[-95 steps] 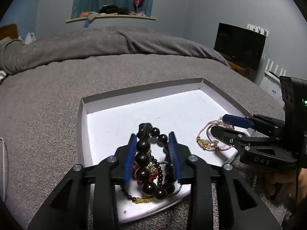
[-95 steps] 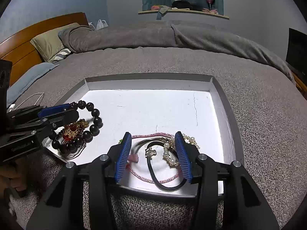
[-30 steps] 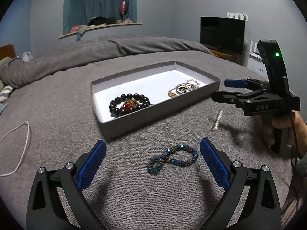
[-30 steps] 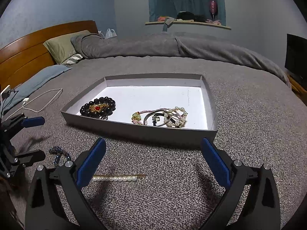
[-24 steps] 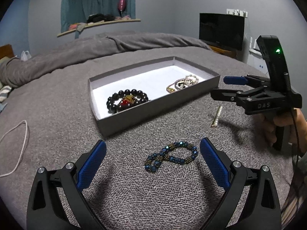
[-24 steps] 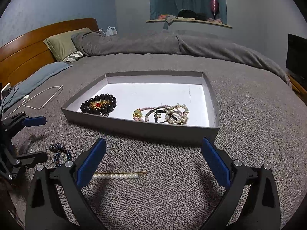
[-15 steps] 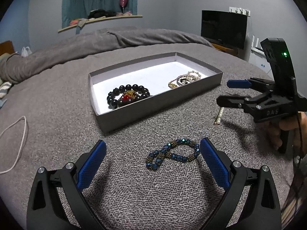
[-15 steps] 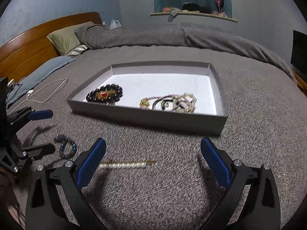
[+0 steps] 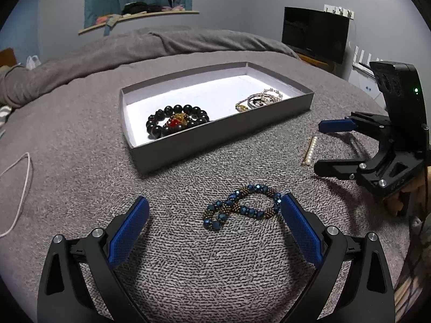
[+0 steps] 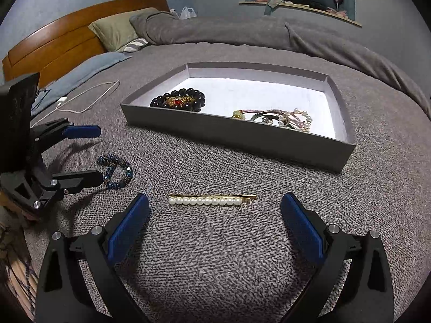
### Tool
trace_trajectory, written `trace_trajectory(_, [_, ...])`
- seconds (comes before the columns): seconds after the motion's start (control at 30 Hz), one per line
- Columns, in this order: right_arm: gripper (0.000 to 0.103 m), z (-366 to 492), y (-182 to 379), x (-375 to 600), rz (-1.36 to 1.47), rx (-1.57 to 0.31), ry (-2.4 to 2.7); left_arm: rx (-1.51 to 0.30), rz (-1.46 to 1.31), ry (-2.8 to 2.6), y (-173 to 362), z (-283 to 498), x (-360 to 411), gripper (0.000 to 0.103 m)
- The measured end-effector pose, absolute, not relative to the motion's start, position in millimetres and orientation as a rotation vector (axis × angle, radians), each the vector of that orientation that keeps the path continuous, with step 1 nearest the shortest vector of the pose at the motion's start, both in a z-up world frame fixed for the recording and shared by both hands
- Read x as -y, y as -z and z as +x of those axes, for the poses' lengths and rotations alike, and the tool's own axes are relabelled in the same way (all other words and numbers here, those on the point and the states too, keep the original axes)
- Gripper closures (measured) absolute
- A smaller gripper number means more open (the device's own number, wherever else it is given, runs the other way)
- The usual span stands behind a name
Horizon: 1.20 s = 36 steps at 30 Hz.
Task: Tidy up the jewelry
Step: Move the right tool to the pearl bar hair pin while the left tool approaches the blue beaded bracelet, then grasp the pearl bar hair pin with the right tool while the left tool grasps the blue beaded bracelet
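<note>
A grey box (image 9: 223, 128) with a white floor lies on the grey bed cover and also shows in the right wrist view (image 10: 237, 132). In it lie a black bead bracelet (image 9: 176, 122) at the left and thin bracelets (image 9: 258, 100) at the right. A blue bead bracelet (image 9: 239, 210) lies on the cover between the fingers of my open left gripper (image 9: 214, 212). A pearl hair clip (image 10: 212, 200) lies just ahead of my open right gripper (image 10: 215, 210). Both grippers are empty.
A white cable (image 10: 86, 97) lies on the cover to the left of the box. Pillows (image 10: 115, 31) and a wooden headboard (image 10: 54, 45) are at the far left. A dark TV (image 9: 313, 33) stands at the right. The right gripper (image 9: 334, 145) hovers right of the blue bracelet.
Both grippers have let go of the jewelry in the box, pulled back and opened wide. In the last second each has lowered toward the cover, left over the blue bracelet, right over the clip.
</note>
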State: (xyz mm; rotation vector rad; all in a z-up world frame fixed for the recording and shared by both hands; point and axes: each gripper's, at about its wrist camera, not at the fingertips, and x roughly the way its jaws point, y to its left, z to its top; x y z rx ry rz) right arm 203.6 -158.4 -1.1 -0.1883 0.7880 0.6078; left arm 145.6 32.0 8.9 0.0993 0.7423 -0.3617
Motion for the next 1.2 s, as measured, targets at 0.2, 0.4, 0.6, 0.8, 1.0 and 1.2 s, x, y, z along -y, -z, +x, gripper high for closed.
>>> trace_trajectory(0.2, [0.009,204,6,150,-0.228,-0.806,-0.601,-0.743,0.098,0.387,-9,144,-30,0.009])
trace_trajectory(0.4, [0.019,201,8,143,-0.245,-0.81,-0.613,-0.779,0.105,0.418,-5,150,-23,0.031])
trace_trajectory(0.6, [0.033,200,8,142,-0.246,-0.807,-0.613,-0.811,0.067,0.435,-1,155,-27,0.065])
trace_trajectory(0.8, [0.033,200,6,143,-0.239,-0.797,-0.611,-0.799,0.083,0.434,-5,150,-28,0.086])
trace_trajectory(1.0, [0.033,201,-1,151,-0.204,-0.773,-0.6,-0.764,0.078,0.422,-13,147,-31,0.095])
trace_trajectory(1.2, [0.033,201,-7,154,-0.181,-0.745,-0.593,-0.71,0.039,0.439,-30,144,-35,0.095])
